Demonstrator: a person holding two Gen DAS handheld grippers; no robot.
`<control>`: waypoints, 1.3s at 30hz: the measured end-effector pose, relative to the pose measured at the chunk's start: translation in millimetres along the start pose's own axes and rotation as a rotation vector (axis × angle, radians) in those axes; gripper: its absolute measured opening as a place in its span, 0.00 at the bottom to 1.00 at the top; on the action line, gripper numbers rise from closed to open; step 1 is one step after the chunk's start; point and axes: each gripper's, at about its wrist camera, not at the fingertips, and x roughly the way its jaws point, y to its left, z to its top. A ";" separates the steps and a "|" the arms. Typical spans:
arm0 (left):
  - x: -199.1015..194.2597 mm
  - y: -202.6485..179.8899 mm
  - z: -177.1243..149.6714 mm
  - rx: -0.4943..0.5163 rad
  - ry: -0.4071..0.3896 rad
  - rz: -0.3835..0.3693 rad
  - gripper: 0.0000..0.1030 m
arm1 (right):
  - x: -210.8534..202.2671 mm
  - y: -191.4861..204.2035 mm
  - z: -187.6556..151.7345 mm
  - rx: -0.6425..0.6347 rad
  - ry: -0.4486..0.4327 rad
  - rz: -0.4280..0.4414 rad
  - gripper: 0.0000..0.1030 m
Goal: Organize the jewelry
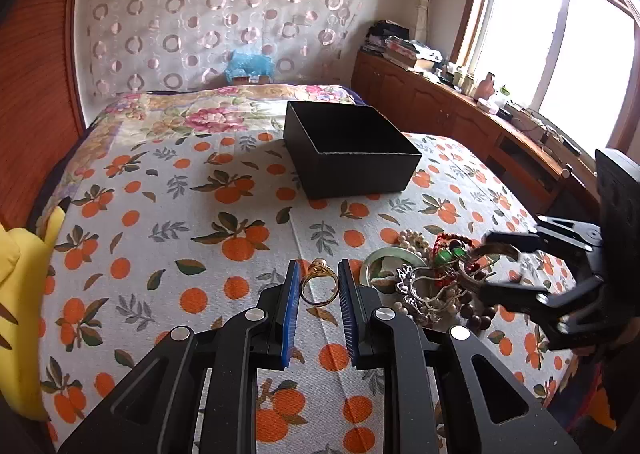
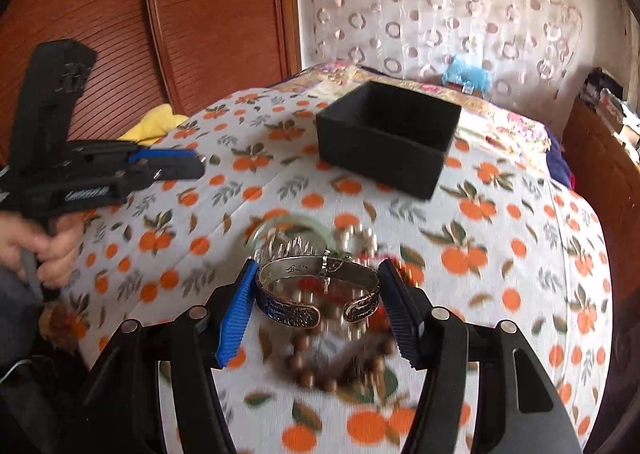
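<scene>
Resting between right claw [image 2: 318, 302] pads: bangle [image 2: 316, 290].

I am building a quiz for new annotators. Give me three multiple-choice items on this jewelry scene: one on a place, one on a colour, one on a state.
1. Where does the black box stand?
A. on the orange-print bedspread, beyond the jewelry pile
B. on the wooden cabinet by the window
C. on top of the jewelry pile

2. What colour is the ring between the left gripper fingers?
A. green
B. gold
C. red

3. What is the state of the right gripper?
A. closed tight with nothing in it
B. wide open above bare cloth
C. holding a silver cuff bracelet across its width

Answers:
1 A, the box sits on the bedspread, farther from both cameras than the pile.
2 B, the band shows gold, topped by a pale bead.
3 C, both pads meet the cuff's outer sides.
</scene>
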 end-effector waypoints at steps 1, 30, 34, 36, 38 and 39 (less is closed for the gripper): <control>0.0 -1.5 -0.7 0.002 0.001 -0.001 0.17 | -4.0 -0.2 -4.4 -0.005 0.005 0.002 0.61; 11.3 -20.4 -10.5 0.037 0.028 -0.018 0.17 | -21.3 -64.4 -79.5 0.006 0.105 -0.161 0.62; 12.9 -21.5 -12.3 0.039 0.032 -0.021 0.17 | -27.3 -54.9 -70.2 -0.012 0.051 -0.151 0.62; 13.1 -21.5 -12.9 0.039 0.034 -0.021 0.17 | -29.2 -50.5 -65.3 -0.030 0.033 -0.163 0.62; 13.2 -21.5 -12.9 0.038 0.033 -0.021 0.17 | -27.2 -46.6 -59.6 -0.043 0.036 -0.148 0.62; 13.4 -21.4 -13.1 0.037 0.033 -0.021 0.17 | -24.5 -43.1 -57.1 -0.059 0.042 -0.140 0.59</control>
